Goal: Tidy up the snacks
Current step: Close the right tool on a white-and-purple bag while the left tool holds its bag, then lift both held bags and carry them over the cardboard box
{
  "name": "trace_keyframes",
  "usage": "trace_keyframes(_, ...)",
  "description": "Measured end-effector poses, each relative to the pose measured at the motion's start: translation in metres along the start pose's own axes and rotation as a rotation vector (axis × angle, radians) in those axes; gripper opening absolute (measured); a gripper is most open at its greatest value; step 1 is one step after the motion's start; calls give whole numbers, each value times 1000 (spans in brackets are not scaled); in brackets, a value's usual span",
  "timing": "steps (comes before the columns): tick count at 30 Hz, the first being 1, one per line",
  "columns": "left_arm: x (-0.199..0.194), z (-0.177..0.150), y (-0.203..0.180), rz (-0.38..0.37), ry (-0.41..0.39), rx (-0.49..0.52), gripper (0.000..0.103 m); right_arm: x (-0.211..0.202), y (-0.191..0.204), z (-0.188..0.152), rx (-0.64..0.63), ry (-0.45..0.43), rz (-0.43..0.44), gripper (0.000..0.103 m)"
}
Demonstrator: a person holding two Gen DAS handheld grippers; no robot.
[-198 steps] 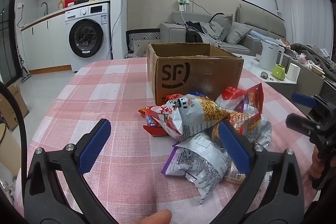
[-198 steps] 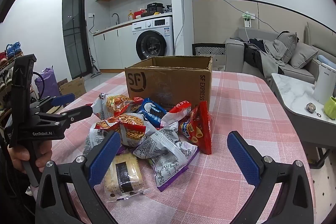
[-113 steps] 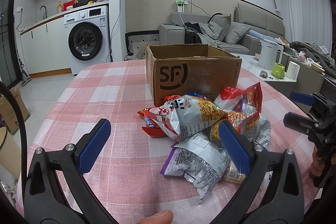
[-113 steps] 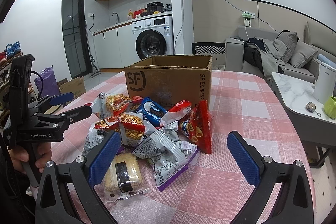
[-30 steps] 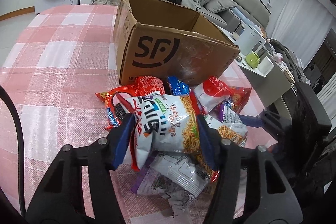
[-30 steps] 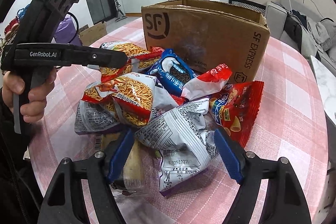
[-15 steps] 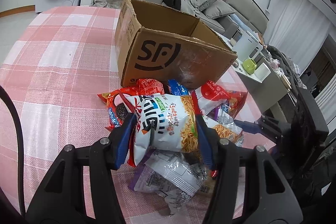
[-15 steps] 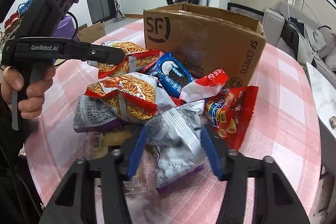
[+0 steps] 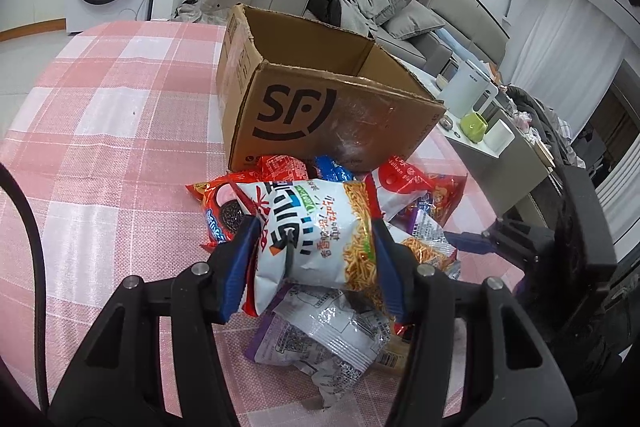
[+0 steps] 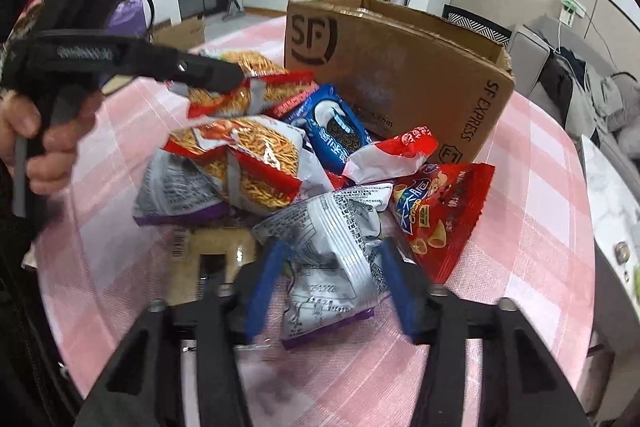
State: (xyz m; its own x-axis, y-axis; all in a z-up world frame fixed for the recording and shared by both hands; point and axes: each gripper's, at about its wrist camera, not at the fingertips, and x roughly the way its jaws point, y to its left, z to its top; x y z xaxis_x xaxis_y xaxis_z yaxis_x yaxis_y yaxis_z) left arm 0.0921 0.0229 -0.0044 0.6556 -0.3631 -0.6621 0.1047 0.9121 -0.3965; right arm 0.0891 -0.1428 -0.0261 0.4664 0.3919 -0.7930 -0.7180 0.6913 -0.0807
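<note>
Snacks lie heaped on the bench before the cardboard box. Left gripper clamps the noodle snack bag; right gripper, its jaws just reopening, straddles the silver bag. Pickup step; next, lifting into the box.

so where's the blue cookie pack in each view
Left wrist view: the blue cookie pack is only a sliver at centre, just under the box front, behind the noodle bag.
Right wrist view: it lies in full sight at centre, left of the box's near corner.
Shared landmark: the cardboard box with the SF logo.
</note>
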Motion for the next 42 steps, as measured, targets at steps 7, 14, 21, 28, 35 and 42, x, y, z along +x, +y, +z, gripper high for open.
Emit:
trace_keyframes(7,-9,0,-3,-2,-21,13,52,7,3,1,-34,-28,-15,51)
trace_keyframes(14,-14,-1,-5,-2,-32,16,52,-7,4,-11,-19,-79,24,32)
trace_keyframes(21,-22,0,-12,-7,-53,32,52,-23,1,-25,35,-121,34,32)
trace_keyframes(28,-36,0,-24,-4,-85,59,52,-52,2,-34,64,-186,10,32)
trace_keyframes(35,-56,-1,-32,34,-132,86,52,-87,-4,-29,102,-261,-36,32)
trace_keyframes(42,-79,3,-38,44,-174,99,53,-117,-15,-12,160,-346,-96,32)
